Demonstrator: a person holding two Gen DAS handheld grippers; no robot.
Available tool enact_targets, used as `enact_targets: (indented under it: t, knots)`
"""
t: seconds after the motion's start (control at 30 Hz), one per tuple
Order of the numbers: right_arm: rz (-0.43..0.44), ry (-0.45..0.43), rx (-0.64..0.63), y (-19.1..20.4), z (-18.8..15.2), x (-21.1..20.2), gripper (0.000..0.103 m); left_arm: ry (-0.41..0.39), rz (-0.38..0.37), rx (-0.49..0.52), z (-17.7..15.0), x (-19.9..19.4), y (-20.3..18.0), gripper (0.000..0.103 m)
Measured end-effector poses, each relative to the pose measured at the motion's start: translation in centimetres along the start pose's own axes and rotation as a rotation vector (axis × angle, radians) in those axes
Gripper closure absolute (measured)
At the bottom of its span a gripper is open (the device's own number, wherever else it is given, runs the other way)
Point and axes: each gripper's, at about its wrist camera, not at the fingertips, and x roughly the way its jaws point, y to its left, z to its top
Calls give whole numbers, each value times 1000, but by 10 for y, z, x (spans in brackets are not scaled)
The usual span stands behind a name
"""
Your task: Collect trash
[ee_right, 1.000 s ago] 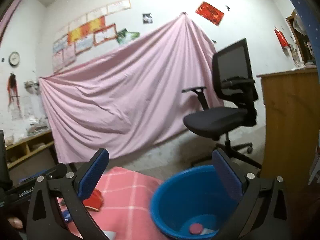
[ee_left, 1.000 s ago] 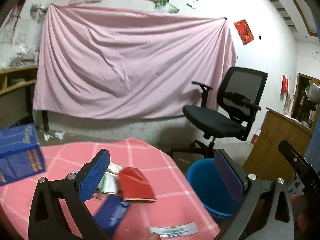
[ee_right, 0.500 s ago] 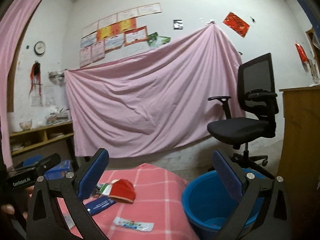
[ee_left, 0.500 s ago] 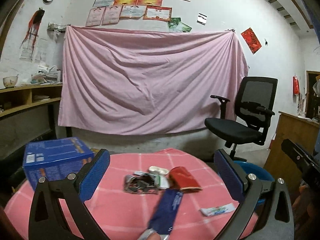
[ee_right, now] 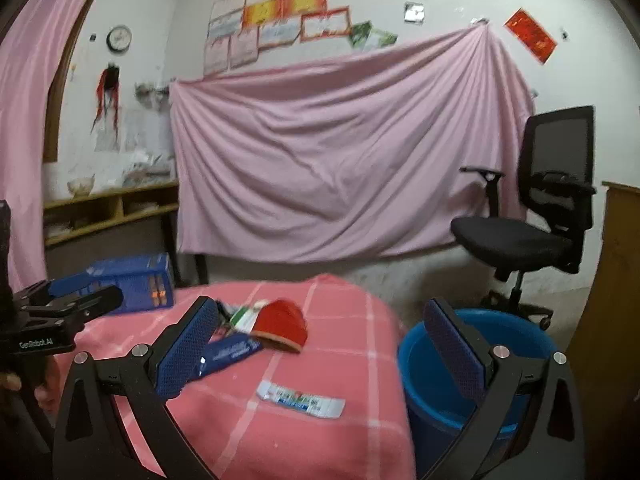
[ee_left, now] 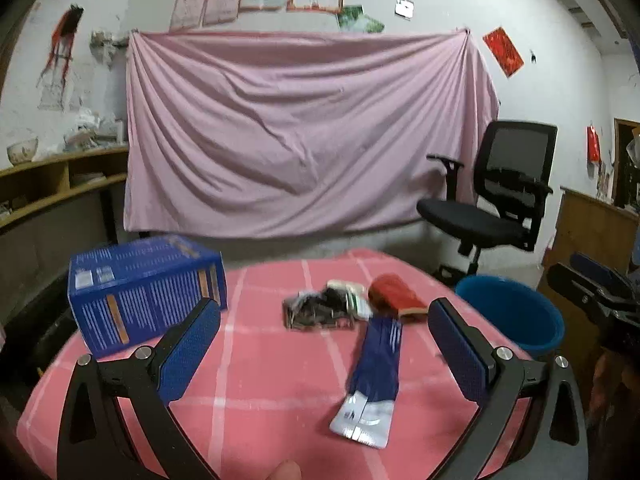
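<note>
A white wall is being covered across its middle by a pink sheet (ee_left: 304, 136), with a black office chair (ee_left: 496, 204) standing to its right. In front, a table is being draped in a pink checked cloth (ee_left: 256, 364), and the trash is lying on it: a long dark-blue wrapper (ee_left: 374, 364) with a silver end, a red packet (ee_left: 394, 298) just behind it, and a crumpled dark wrapper (ee_left: 316, 312) touching pale scraps beside the red one. A small white sachet (ee_right: 301, 398) is seen near the cloth's front edge in the right wrist view. A blue box (ee_left: 146, 290) is standing on the table's left side, apart from the litter. A blue bucket (ee_right: 476, 364) is sitting on the floor just beside the table's right edge; its inside is being blocked from view, so its contents cannot be told. The left gripper (ee_left: 324, 356) is being held spread wide above the cloth, nothing between its pads. The right gripper (ee_right: 320, 352) is likewise spread and empty, one finger over the table, the other over the bucket.
</note>
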Motion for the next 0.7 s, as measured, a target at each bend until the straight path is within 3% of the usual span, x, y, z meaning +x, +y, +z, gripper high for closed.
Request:
enact_targets:
  t: [0.37,0.47,0.53,0.6,0.7]
  knots:
    - [43,337,-29,2,-30,51,1,227,-62,62,-11,34,-13,2]
    - [65,416,-49,1,-38,62,7,300,-98,83,-16,47,-17,8]
    - [83,462,-76,1,-40,70,10,343,-117,100,-19,54,-19,20]
    - [100,500,-116,3,-44,77,16,387,-137,107,-21,62,-20,24]
    - [128,543,-165,4,-47,87,18,444,-177,109,-22,72,-23,32]
